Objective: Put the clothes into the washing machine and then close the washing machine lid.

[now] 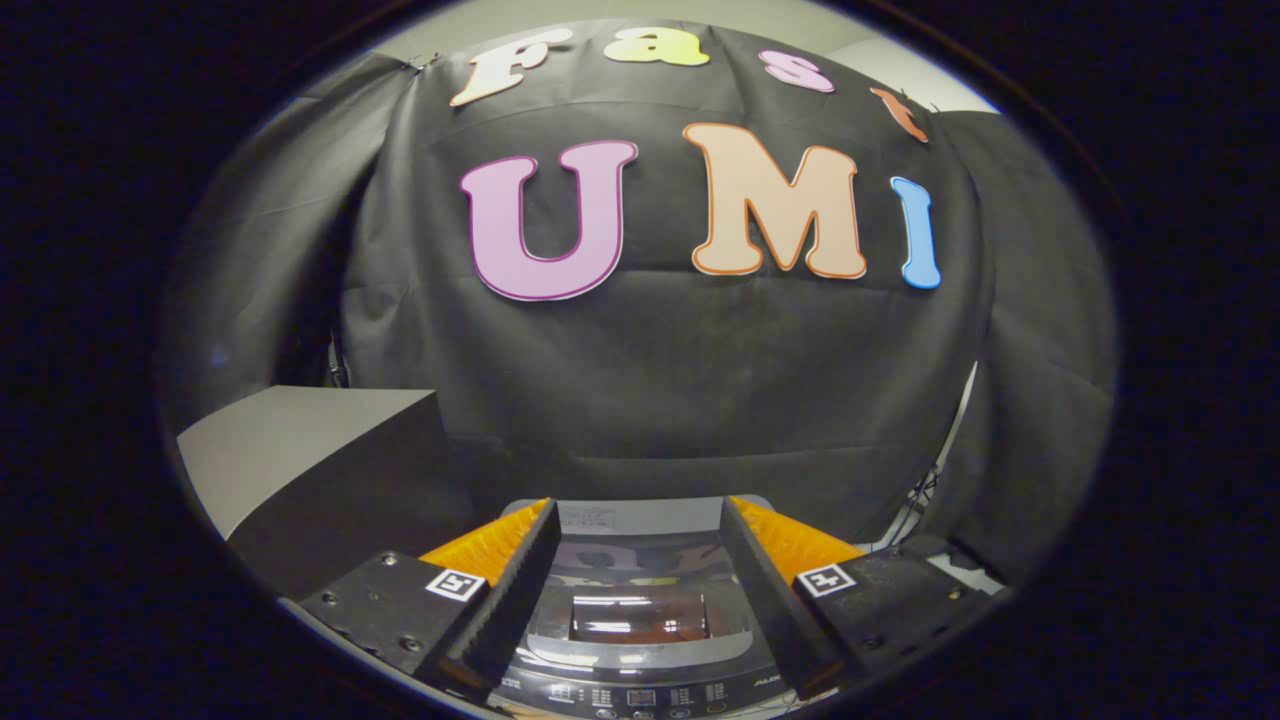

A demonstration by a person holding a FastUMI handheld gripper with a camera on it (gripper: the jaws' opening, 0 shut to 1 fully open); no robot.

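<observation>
Right now the washing machine (640,610) sits directly below and just ahead of your gripper (640,560), framed between its two fingers; you are looking down on its top, where the glossy lid (640,600) with a window appears to lie flat and closed, and the control panel (640,692) runs along the near edge under the fingertips. The fingers are spread wide apart and hold nothing. No clothes are to be seen between the fingers or on the machine, so you cannot tell from here whether they are already inside or lie elsewhere. To the left of the machine stands a grey box (300,450), close beside it, and the black cloth wall (660,380) hangs just behind. The likely trouble: if the lid has to come up, its smooth, shiny surface gives the fingers little to catch, and a tip could slide off or press a button on the panel. Swinging left for clothes, you could also knock the box's corner.
</observation>
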